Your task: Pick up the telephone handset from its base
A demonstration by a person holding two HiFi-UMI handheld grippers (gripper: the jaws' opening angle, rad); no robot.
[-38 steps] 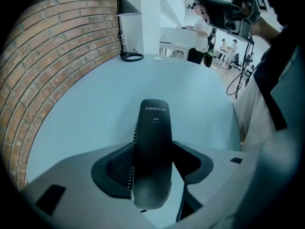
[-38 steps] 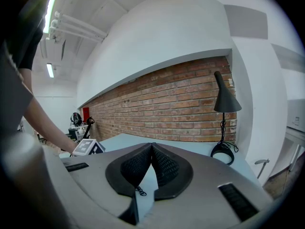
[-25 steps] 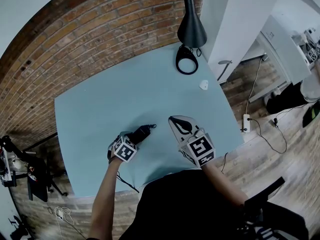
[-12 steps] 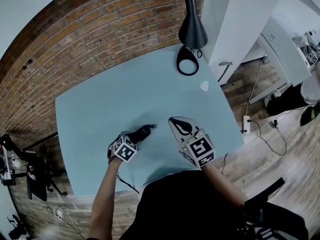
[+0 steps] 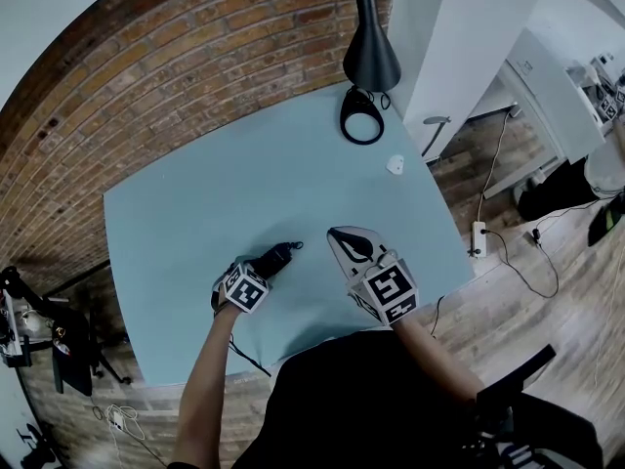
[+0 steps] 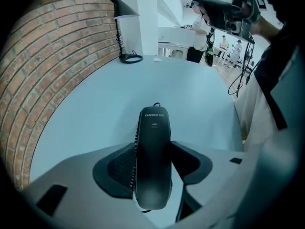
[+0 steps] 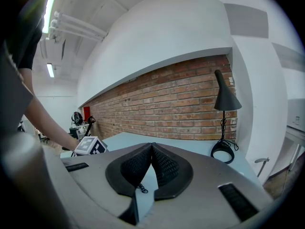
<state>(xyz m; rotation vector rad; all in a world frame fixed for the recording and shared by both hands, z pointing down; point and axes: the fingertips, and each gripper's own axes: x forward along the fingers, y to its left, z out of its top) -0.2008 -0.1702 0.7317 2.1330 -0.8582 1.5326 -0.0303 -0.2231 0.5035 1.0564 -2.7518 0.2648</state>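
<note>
The black plastic telephone handset (image 6: 153,137) lies on the pale blue bench (image 5: 244,184) directly under our left tool (image 6: 155,168), which points steeply down over it. What the lift turns on is the fit: the handset's long axis runs straight through the gap and away from us across the bench, so the jaws straddle its narrow width, with one ribbed pad close at each flank. Those jaws have just been opening and stand wide with the handset between them, and we see no squeeze on it yet. We cannot make out its base beneath it. Our right tool (image 7: 151,149) hovers nearly level to the handset's right, apart from it, jaws closed together on nothing. The left hand is clearly the nearer one — we judge that the next move is to close across the width, then raise.
</note>
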